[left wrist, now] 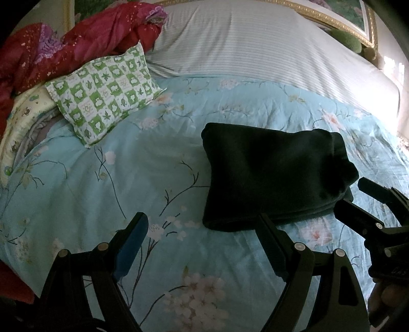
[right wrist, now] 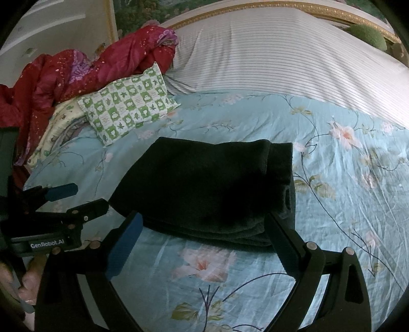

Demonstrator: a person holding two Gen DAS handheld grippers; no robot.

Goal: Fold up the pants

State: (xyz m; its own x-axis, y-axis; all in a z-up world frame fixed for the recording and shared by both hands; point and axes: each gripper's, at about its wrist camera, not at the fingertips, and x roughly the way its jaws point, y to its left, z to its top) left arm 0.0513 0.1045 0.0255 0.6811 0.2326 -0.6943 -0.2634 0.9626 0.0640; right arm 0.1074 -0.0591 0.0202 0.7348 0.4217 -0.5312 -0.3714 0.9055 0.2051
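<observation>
The pants (right wrist: 204, 186) lie folded on the bed (right wrist: 332, 204). The left gripper (left wrist: 202, 245) and right gripper (right wrist: 202, 242) have jaws apart, holding nothing.

The folded pants (right wrist: 204, 189) are plain and very dark, near black with a green cast. The quilt (right wrist: 332, 178) under them is pale turquoise, printed with pink-and-white blossoms, olive leaves and thin dark twigs. The sheet (right wrist: 281, 58) is white with fine grey stripes. The pillow (right wrist: 130, 102) is checked green and white, with small leaf and animal figures. The heaped blanket (right wrist: 76, 74) is red with pale specks and purple patches. The bed frame (right wrist: 230, 14) is gold. The black fingers (right wrist: 122, 245) carry blue pads.
</observation>
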